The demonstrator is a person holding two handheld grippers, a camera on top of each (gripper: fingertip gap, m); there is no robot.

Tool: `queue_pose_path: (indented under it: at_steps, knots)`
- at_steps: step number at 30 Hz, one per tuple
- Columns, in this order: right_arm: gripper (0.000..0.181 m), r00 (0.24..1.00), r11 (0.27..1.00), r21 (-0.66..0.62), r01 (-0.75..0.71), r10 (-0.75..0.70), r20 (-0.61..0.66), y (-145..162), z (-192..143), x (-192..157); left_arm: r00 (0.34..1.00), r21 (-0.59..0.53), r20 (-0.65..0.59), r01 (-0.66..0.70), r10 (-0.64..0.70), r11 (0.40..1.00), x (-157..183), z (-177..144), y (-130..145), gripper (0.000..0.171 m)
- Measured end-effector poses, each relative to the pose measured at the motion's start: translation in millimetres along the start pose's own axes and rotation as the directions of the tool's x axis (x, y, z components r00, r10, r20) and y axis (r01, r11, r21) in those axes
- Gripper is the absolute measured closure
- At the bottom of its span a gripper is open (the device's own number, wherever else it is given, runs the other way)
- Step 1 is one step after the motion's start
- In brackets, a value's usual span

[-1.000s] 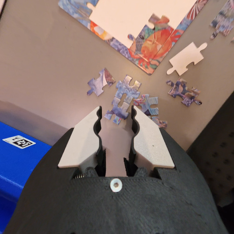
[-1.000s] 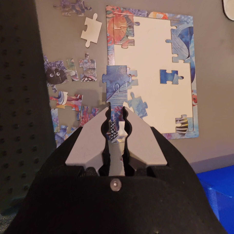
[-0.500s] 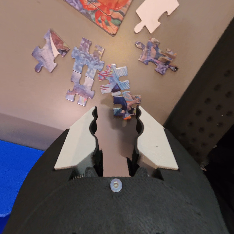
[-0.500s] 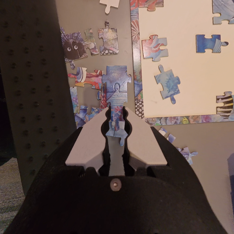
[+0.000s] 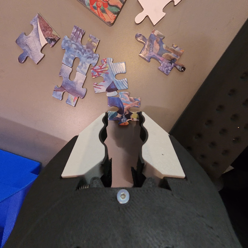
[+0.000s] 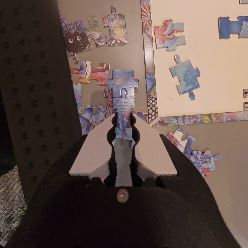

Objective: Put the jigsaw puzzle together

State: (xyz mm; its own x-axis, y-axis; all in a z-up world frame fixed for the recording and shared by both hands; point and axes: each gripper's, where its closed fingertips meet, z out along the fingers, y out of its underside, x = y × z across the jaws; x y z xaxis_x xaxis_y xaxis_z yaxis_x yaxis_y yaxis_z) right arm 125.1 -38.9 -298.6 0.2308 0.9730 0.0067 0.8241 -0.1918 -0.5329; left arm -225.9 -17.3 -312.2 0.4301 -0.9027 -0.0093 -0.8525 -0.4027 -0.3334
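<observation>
Your right tool (image 6: 123, 115) pinches a thin, light strip of joined blue cardboard puzzle pieces (image 6: 123, 91); it flexes at the seams, so grip near a joint. Your left tool (image 5: 123, 118) gapes wide around the loose multicoloured piece (image 5: 124, 106) at 12 o'clock.

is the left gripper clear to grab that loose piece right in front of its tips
Probably yes. The left gripper is open and empty, and the dark blue and pink piece lies flat on the table just at its fingertips. Nothing lies across it, though a coral-patterned piece sits close beyond.

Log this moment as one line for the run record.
left gripper: open, around loose piece on table | right gripper: shut on joined pieces, beside frame
</observation>
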Motion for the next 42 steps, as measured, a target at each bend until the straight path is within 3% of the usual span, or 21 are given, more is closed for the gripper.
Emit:
queue_pose_path:
  at_steps: [7,10,13,17,20,23,30,42]
  knots:
    - [0.164,0.998,0.998,-0.041,-0.037,0.035,-0.046,15.4,-10.0,7.3,0.998,0.018,0.043,0.042,-0.043,0.999,-6.7,-3.1,5.6,0.125]
    - [0.156,0.996,0.998,-0.017,-0.055,0.054,-0.066,11.1,-16.8,8.3,0.993,0.033,0.106,0.039,-0.042,0.999,-15.3,-9.1,-0.1,0.115]
    - [0.152,0.996,0.999,0.021,-0.038,0.039,-0.08,-1.5,-22.0,2.5,0.993,0.132,0.117,-0.036,0.021,0.991,-4.2,-23.4,-32.3,0.109]
    - [0.145,0.999,0.998,0.066,0.007,-0.003,-0.053,-23.9,-16.6,-15.0,0.985,0.303,0.057,-0.174,0.164,0.937,35.8,-32.6,-98.9,0.104]
    - [0.135,0.999,0.996,0.091,0.024,-0.021,-0.03,-38.7,-5.7,-25.8,0.957,0.378,0.024,-0.277,0.29,0.883,72.8,-17.1,-145.7,0.098]
    - [0.128,0.999,0.994,0.1,0.034,-0.032,-0.019,-48.2,6.6,-32.2,0.929,0.378,-0.027,-0.332,0.369,0.864,102.7,11.5,-169.9,0.086]
    - [0.131,0.999,0.993,0.113,0.041,-0.042,0.009,-54.6,23.5,-42.9,0.928,0.321,-0.065,-0.328,0.366,0.889,114.1,57.8,-174.3,0.078]
    - [0.134,0.998,0.993,0.103,0.055,-0.056,0.008,-56.0,33.7,-43.6,0.972,0.338,-0.018,-0.214,0.234,0.917,87.9,55.1,-168.9,0.102]
